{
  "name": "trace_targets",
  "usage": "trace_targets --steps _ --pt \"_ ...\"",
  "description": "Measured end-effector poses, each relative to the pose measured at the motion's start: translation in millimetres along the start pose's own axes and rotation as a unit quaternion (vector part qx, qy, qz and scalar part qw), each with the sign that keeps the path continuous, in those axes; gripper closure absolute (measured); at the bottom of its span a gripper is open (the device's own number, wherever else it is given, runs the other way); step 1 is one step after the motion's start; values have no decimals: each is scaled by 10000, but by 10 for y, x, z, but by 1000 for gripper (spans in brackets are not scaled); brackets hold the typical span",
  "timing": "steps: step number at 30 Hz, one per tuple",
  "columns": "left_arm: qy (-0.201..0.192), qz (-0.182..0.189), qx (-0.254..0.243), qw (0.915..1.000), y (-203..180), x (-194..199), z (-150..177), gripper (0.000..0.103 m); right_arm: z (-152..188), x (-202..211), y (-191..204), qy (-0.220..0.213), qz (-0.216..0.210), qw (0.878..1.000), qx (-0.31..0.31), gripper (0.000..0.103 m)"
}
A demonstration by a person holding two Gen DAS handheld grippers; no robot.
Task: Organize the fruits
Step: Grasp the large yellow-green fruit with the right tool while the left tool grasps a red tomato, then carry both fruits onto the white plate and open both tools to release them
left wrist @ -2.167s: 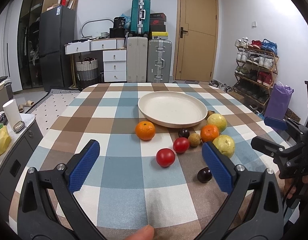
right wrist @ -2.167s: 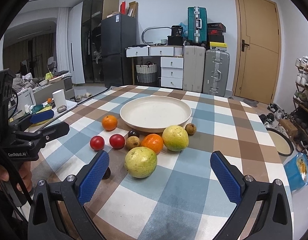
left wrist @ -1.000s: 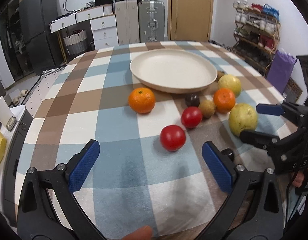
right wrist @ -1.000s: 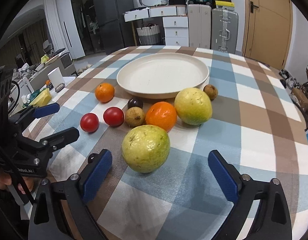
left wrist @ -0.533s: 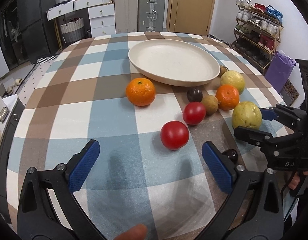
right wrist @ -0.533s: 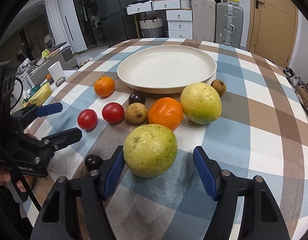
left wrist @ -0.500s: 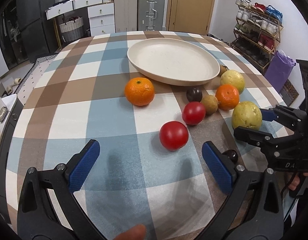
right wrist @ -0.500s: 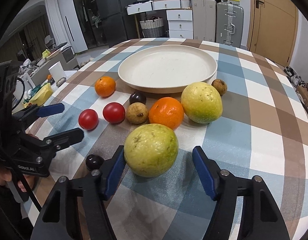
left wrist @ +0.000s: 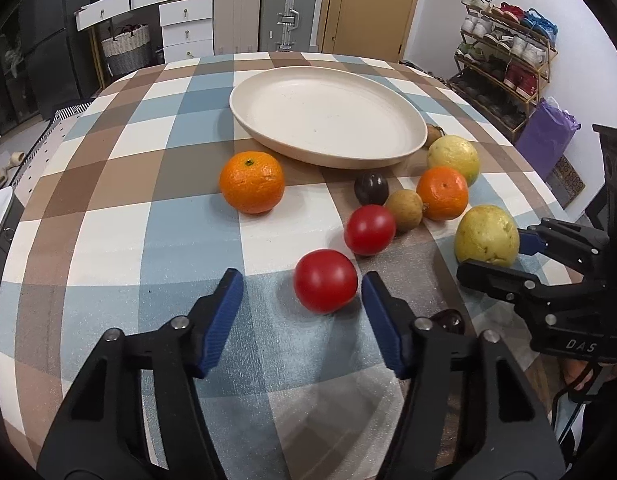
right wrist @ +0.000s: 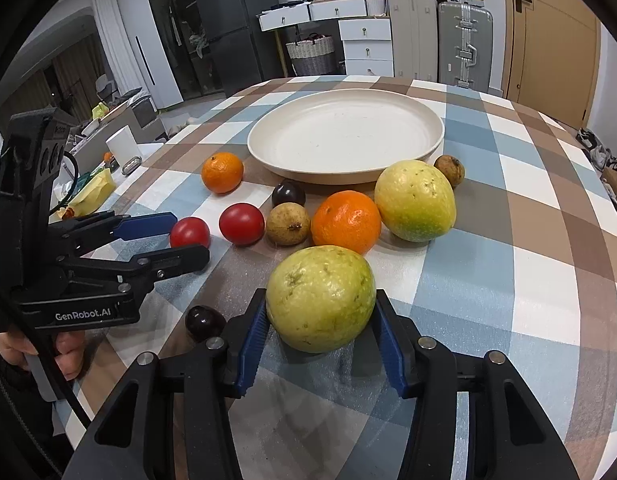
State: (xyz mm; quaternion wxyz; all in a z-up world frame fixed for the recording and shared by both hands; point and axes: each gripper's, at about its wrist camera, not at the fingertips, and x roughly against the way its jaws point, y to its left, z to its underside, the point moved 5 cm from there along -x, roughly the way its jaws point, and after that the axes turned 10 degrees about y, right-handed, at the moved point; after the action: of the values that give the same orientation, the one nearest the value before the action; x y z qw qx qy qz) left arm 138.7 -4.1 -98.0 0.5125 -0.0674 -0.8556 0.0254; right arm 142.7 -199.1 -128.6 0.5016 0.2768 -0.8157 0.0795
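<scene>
Our right tool [right wrist: 320,334] is closing, its blue pads touching the sides of a big yellow-green guava [right wrist: 320,298] between them, mottled, its long axis lying across the tool. Our left tool [left wrist: 302,306] is closing too; a round, glossy red tomato [left wrist: 325,286] sits between its pads, the left pad clear of it. On the bench [left wrist: 108,208] just beyond lies the cream plate [left wrist: 328,120]. Only the right view shows a hand [right wrist: 64,354].

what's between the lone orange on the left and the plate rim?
Nothing. In the left wrist view only bare checked tablecloth separates the lone orange from the plate; the right wrist view agrees.
</scene>
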Motion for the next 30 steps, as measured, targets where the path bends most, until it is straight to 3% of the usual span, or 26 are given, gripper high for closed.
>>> trace_targets --steps 4,6,18,30 --pt "7 99 -31 9999 -36 14 12 62 24 26 -10 -19 -58 10000 -21 52" --pt "13 229 -42 9997 -58 19 18 75 34 58 -18 -76 -62 10000 -16 52" --pt "-466 260 -36 9986 -84 341 -47 75 14 310 -135 -476 -168 9987 -18 52" --pt "-1016 149 81 9947 -81 522 -476 75 -338 442 -181 -922 -334 9952 55 52"
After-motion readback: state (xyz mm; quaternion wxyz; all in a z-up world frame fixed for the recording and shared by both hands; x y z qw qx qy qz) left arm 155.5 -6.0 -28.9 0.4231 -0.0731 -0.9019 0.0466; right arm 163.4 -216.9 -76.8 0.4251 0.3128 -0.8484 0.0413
